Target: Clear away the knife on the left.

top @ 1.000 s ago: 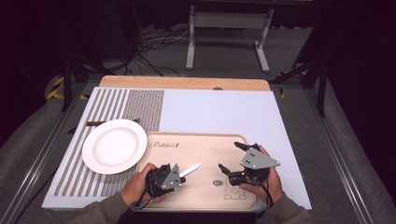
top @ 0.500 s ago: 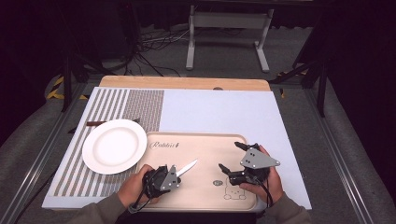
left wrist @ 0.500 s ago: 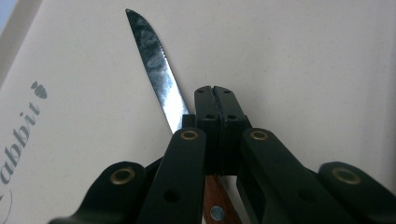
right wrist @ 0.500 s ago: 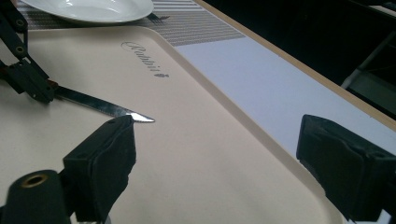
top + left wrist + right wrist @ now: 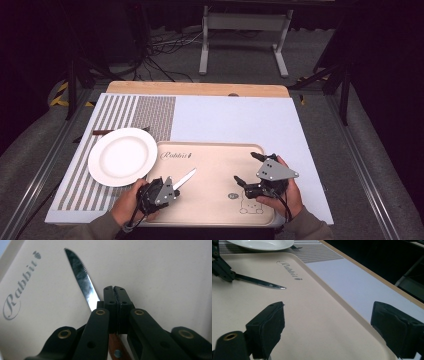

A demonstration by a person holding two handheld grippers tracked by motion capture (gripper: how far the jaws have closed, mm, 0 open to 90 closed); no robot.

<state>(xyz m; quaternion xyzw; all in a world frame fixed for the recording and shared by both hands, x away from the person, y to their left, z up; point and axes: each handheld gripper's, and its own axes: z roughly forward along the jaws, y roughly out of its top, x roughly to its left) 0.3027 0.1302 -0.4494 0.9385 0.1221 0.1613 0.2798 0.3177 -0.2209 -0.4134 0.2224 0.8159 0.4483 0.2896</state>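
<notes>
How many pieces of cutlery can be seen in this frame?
2: a knife held in the left tongs over the tray, and a dark utensil mostly hidden behind the plate.

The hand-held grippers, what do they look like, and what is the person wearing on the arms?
Each hand-held gripper is black, with two blocky black jaws joined by arms with brass-coloured rivets. The right hand-held gripper carries a grey three-cornered plate on top, and a dark cable trails from it toward the sleeve. The left hand-held gripper shows a smaller grey plate. Both sleeves look olive-grey.

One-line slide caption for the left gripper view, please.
Left gripper, jaws shut on wooden-handled serrated steel knife, over beige tray.
</notes>
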